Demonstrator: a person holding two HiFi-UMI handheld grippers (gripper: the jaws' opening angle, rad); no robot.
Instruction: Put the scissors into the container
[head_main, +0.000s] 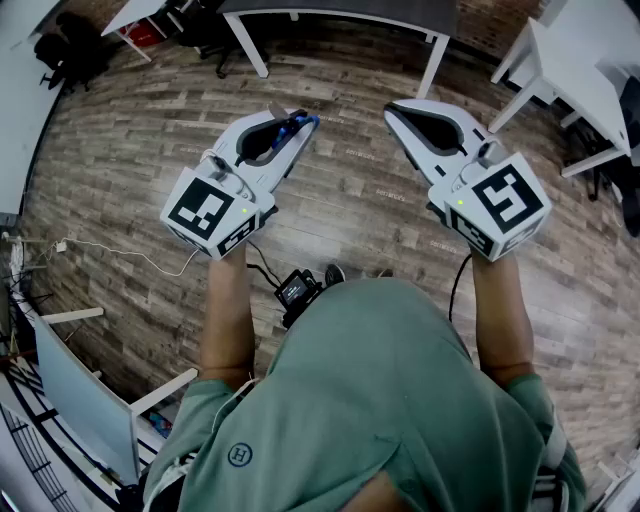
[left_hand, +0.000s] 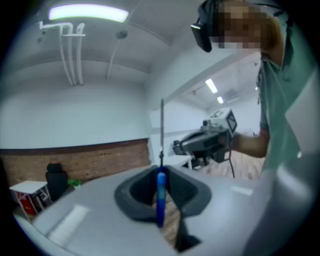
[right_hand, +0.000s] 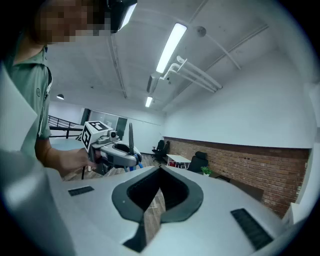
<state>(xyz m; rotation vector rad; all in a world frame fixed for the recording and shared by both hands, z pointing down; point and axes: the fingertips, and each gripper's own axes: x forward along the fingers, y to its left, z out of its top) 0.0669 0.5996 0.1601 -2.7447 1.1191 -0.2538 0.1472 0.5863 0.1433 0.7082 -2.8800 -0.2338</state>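
Left gripper (head_main: 304, 128) clamped on scissors (left_hand: 160, 197), blue handle between jaws, blade pointing up; I held it level, likely for carry. Right gripper (head_main: 394, 111) jaws together, empty, standing off right. Container in no view; wooden floor (head_main: 350, 195) below.

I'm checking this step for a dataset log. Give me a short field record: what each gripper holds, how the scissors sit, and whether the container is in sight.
left gripper: fingers shut on the blue-handled metal scissors
scissors pose: blade stands up out of the fingers
right gripper: fingers together, nothing between them
container: not seen in any view
setting: both grippers held apart above the wood-plank floor
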